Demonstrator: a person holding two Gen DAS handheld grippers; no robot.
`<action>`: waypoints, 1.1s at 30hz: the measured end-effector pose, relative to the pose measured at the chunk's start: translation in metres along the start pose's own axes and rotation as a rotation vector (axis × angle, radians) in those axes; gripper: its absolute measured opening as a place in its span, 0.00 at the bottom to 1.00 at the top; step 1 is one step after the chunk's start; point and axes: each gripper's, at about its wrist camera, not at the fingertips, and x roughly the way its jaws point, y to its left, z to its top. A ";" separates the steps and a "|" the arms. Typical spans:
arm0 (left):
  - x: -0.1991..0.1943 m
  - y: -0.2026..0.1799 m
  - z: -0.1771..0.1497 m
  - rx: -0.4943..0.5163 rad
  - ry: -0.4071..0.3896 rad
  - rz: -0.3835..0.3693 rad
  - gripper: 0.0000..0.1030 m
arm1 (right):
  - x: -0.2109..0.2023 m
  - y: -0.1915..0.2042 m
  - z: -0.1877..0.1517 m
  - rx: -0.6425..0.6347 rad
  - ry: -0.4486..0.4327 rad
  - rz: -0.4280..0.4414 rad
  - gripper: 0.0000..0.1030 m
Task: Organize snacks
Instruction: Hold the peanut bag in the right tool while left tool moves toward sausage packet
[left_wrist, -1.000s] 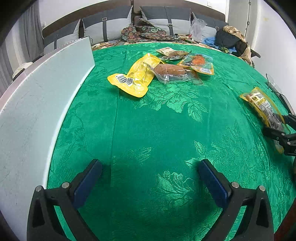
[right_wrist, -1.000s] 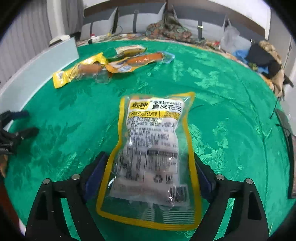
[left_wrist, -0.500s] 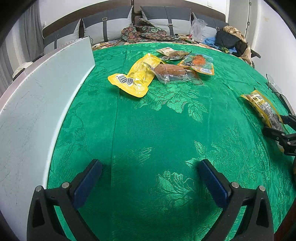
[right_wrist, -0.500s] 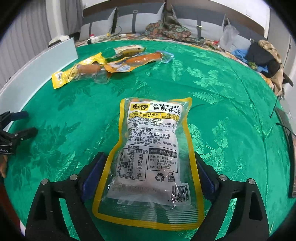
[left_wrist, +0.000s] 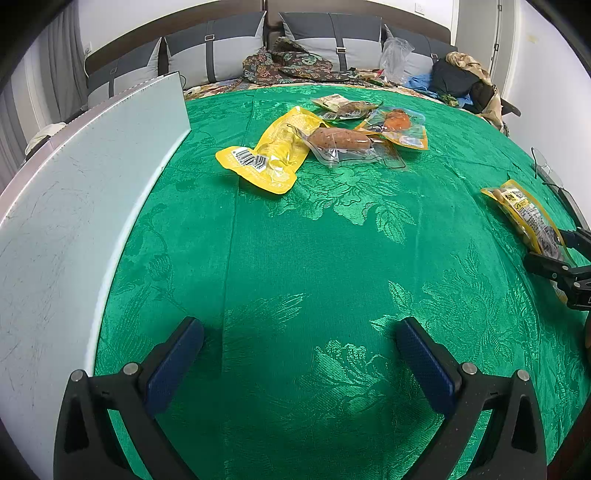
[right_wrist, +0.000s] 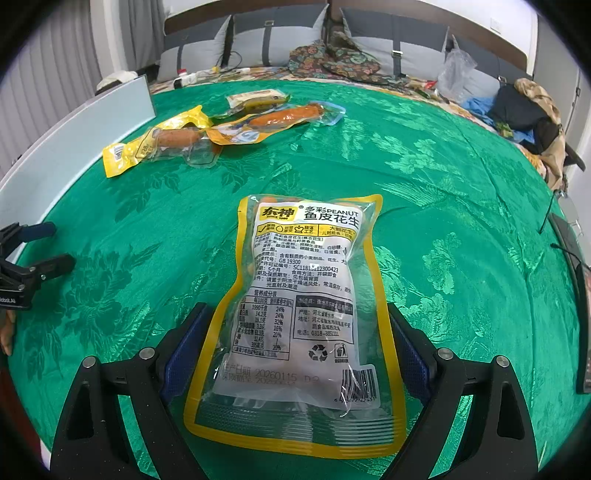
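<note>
Peanut packet (right_wrist: 301, 314) slid nearer between my right gripper (right_wrist: 295, 354), jaws spread, not gripping. Left gripper (left_wrist: 295, 354) released, idle. Next: clench, carry to pile (right_wrist: 221, 129).

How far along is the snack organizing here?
Early. Nothing looks sorted yet. The right gripper brackets the peanut pack, jaws apart, pack apparently lying on the cloth. The left gripper is open and empty. Four other snack packs are still piled.

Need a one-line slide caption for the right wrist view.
Right claw straddles a peanut packet on the green tablecloth.
</note>
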 end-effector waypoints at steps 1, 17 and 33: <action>0.000 0.000 0.000 0.000 0.000 0.000 1.00 | 0.000 0.000 0.000 0.000 0.000 0.000 0.90; -0.001 0.000 -0.001 0.000 0.001 0.000 1.00 | 0.000 0.000 0.000 0.001 0.000 0.000 0.90; 0.025 -0.032 0.176 0.215 -0.008 -0.201 0.99 | 0.000 0.000 0.000 0.002 0.000 0.000 0.90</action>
